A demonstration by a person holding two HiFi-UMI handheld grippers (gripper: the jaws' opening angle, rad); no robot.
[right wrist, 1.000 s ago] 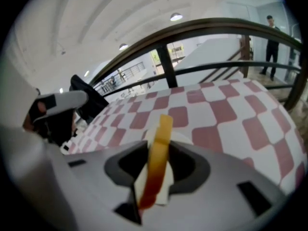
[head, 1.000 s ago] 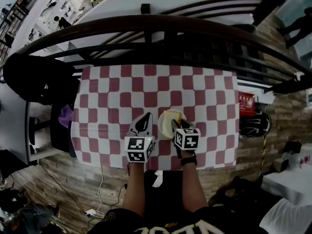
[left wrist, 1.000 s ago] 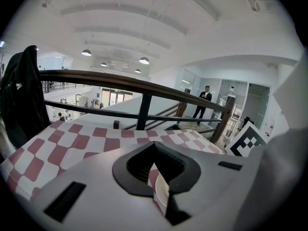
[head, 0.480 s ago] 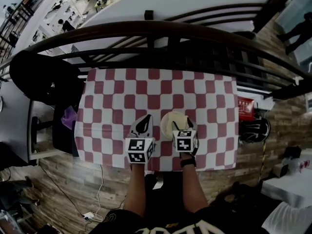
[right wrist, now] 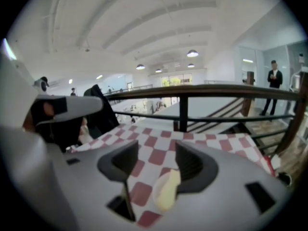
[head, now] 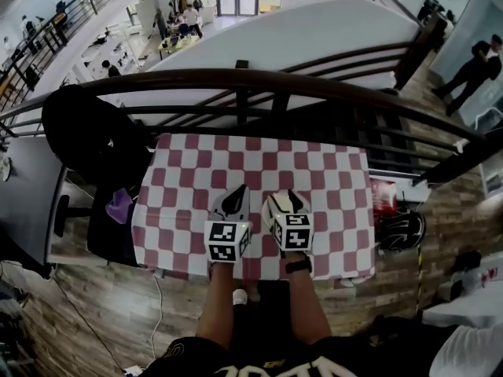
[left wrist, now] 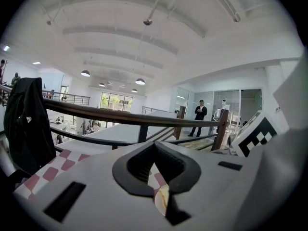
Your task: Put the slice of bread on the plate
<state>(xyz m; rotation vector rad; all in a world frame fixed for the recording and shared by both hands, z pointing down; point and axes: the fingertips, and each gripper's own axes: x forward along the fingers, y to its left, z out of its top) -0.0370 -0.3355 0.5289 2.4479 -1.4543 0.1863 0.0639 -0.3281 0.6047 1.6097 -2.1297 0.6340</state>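
1. Nearest the person, the left gripper [left wrist: 154, 147] hung over the near part of the table with its jaws pressed together and nothing between them. It took no part in holding anything and seemed simply kept out of the way.
2. Just to its right, the right gripper [right wrist: 156, 153] had its jaws apart and closing, pinching nothing. Only the cloth and the dish below showed through the gap, which suggested that it had let its load go.
3. The slice of bread [right wrist: 170, 186], pale and yellowish, lay on the white plate [right wrist: 157, 196] at the near middle of the table. It sat below the right gripper and clear of its jaws, so the task looked done.
4. A red-and-white checked tablecloth [head: 236, 163] covered the table. No other dish showed on it, and nothing stood between the grippers and the plate.
5. To the left of the table a black jacket [head: 94, 132] hung over a chair, with a purple cloth [head: 119, 205] near it. Off the right side sat a red box [head: 383, 196] and a dark, helmet-like thing [head: 402, 230] on the floor.
6. Along the far edge ran a dark curved railing [head: 259, 81]. Past it were stairs and a lower hall, where the people were too small to make out.
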